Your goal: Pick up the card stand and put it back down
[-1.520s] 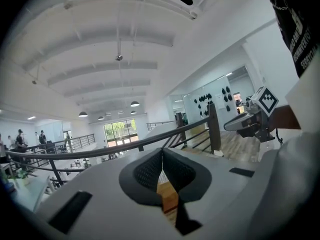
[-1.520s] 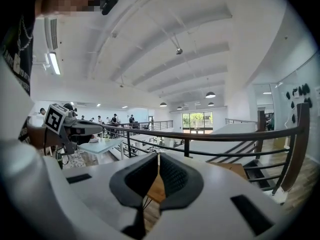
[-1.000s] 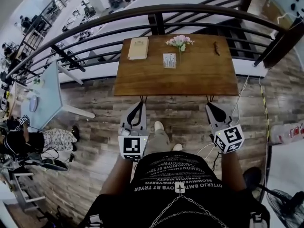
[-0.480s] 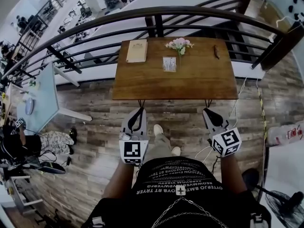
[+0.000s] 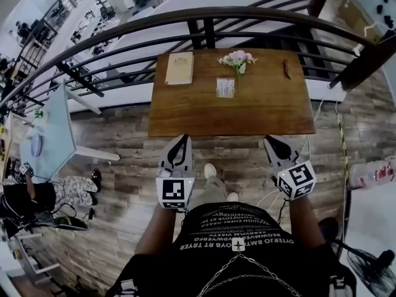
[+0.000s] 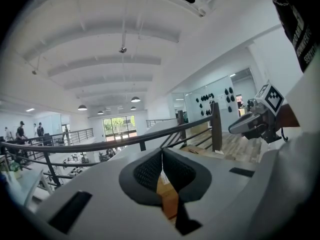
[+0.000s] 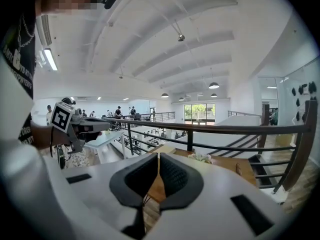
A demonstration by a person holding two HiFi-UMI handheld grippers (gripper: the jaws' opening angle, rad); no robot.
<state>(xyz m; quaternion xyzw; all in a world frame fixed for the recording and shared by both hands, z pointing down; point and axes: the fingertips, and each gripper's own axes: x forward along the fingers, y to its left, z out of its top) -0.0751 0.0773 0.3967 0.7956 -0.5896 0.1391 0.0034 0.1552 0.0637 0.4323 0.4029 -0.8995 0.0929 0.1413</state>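
Observation:
The card stand (image 5: pixel 226 87) is a small upright card near the middle of the wooden table (image 5: pixel 185 116), just in front of a pink flower bunch (image 5: pixel 236 59). Both grippers hang in front of the table's near edge, over the floor and well short of the stand. My left gripper (image 5: pixel 184 138) points at the table's left part with its jaws shut and nothing in them. My right gripper (image 5: pixel 270 140) points at the right part, also shut and empty. In the gripper views the left gripper (image 6: pixel 161 155) and the right gripper (image 7: pixel 158 156) both show their pads pressed together.
A tan booklet (image 5: pixel 180 67) lies at the table's back left and a small dark object (image 5: pixel 286 68) at the back right. A dark metal railing (image 5: pixel 204 17) curves behind the table. A pale blue table (image 5: pixel 52 132) stands to the left on the plank floor.
The table's near edge has drawn closer to both grippers' tips. Both grippers stay shut and empty.

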